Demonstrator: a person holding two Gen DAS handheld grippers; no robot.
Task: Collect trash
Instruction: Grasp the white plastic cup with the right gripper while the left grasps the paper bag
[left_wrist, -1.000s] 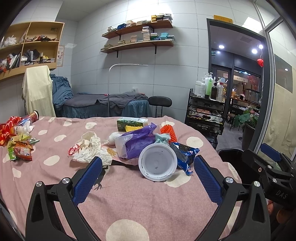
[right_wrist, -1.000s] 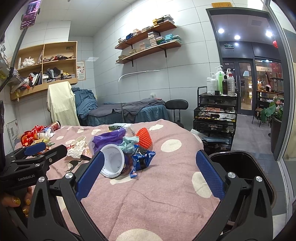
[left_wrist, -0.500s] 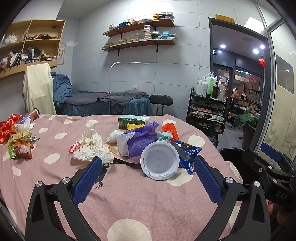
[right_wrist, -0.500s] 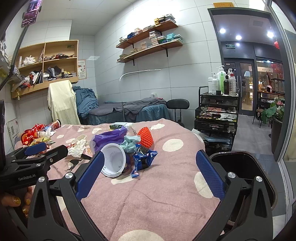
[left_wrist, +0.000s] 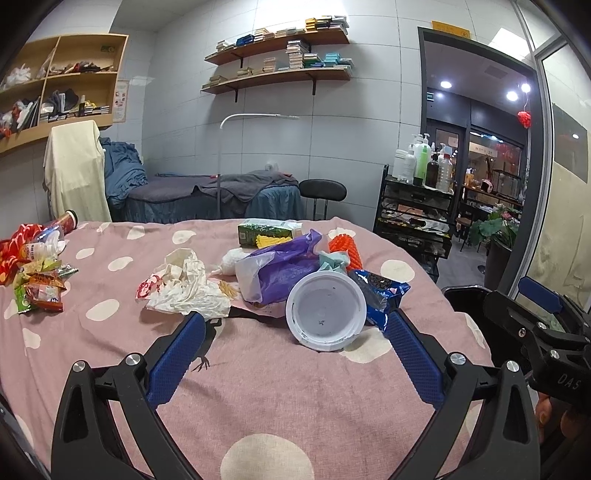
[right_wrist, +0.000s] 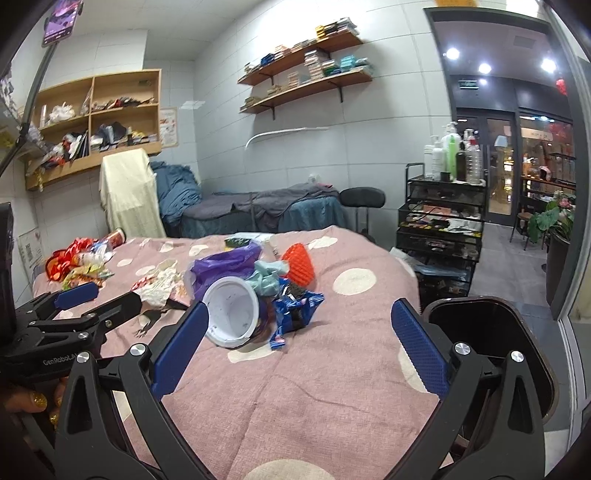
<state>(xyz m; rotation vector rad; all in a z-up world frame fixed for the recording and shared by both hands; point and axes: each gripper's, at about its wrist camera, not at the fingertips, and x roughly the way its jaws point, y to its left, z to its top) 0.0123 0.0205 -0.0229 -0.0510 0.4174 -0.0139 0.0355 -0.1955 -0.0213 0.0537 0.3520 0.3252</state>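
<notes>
cup (left_wrist: 326, 311) on its side looks light, thin plastic, so pinch the rim gently. left gripper (left_wrist: 295, 332) and right gripper (right_wrist: 301, 332) spread wide, empty.

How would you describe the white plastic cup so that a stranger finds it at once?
On the pink dotted bedspread, find the central trash pile. At its near edge the white cup lies on its side, its round mouth facing us, between a purple bag and a blue wrapper.

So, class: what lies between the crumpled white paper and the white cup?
In the left wrist view, a purple plastic bag lies between the crumpled white paper and white cup.
</notes>
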